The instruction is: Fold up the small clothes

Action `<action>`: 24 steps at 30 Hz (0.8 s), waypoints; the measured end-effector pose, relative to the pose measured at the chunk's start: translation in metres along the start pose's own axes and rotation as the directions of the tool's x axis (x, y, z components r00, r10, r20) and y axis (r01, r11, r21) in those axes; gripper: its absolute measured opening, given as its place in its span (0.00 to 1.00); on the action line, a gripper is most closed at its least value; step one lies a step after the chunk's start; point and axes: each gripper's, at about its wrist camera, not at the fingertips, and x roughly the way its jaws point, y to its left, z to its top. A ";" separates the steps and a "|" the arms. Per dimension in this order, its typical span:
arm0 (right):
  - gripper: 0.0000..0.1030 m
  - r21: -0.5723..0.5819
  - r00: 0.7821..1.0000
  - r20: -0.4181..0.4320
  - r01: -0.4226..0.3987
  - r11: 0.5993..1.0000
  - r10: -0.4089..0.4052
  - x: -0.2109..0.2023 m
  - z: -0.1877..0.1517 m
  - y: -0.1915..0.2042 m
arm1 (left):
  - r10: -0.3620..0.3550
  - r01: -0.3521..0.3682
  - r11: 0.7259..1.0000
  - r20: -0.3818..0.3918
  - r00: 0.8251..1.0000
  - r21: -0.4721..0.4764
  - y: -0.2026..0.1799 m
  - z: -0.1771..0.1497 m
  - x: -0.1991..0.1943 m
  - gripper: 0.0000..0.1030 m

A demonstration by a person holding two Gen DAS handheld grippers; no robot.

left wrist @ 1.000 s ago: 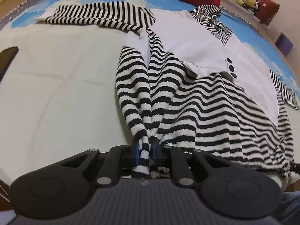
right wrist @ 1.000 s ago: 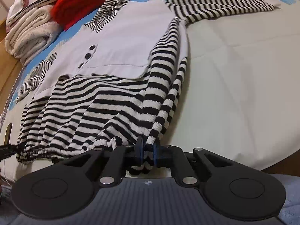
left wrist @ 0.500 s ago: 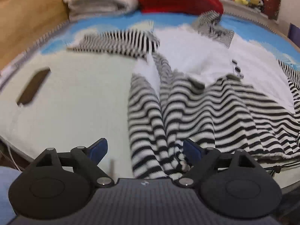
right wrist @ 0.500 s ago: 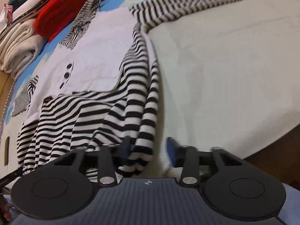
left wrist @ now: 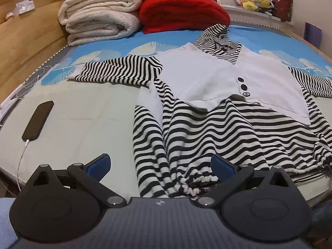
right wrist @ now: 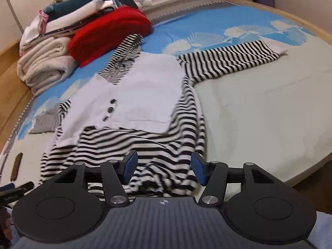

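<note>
The top (left wrist: 207,124) lies spread flat on the bed (left wrist: 83,124), its hem bunched near the edge, and both sets of jaws are opening with nothing gripped, so a fold started now could go crooked or slip off.

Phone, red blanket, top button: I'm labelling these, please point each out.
Phone (left wrist: 38,120): left wrist view, middle of its dark back.
Red blanket (left wrist: 182,13): left wrist view, top fold.
Top button (left wrist: 240,79): left wrist view, its face.

The black-and-white striped sweater (left wrist: 217,124) with its white front panel and three dark buttons lies spread face-up on the bed, sleeves stretched sideways, hem bunched.
</note>
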 end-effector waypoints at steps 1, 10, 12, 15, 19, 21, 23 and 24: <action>0.57 -0.007 1.000 -0.002 -0.008 1.000 0.008 -0.001 0.000 0.003 | 0.002 -0.002 1.000 -0.004 1.000 0.001 -0.001 0.001 0.001 1.00; 0.57 -0.075 0.999 -0.033 -0.030 0.997 0.028 0.013 -0.005 0.027 | -0.008 0.009 1.000 -0.023 1.000 0.008 -0.004 0.007 0.010 1.00; 0.57 -0.088 0.999 -0.033 -0.029 0.996 0.027 0.016 -0.005 0.031 | -0.018 0.017 1.000 -0.032 0.999 -0.006 -0.003 0.009 0.013 1.00; 0.57 -0.103 0.999 -0.029 -0.033 0.994 0.030 0.020 -0.003 0.038 | -0.015 0.014 0.999 -0.023 1.000 -0.039 0.005 0.018 0.019 1.00; 0.57 -0.096 1.000 -0.017 -0.021 0.995 0.019 0.030 0.005 0.044 | 0.009 -0.011 0.988 -0.011 1.000 -0.156 0.033 0.043 0.034 1.00; 0.57 -0.073 1.000 -0.011 -0.013 0.997 0.012 0.039 0.012 0.046 | 0.035 -0.032 0.972 0.005 0.999 -0.232 0.056 0.063 0.047 1.00; 0.57 -0.045 1.000 -0.006 -0.004 0.999 0.003 0.050 0.022 0.047 | 0.067 -0.048 0.956 0.056 0.996 -0.288 0.080 0.084 0.062 1.00; 0.57 -0.029 1.000 -0.002 -0.002 1.000 0.002 0.058 0.028 0.047 | 0.094 -0.065 0.947 0.078 0.993 -0.315 0.092 0.095 0.070 1.00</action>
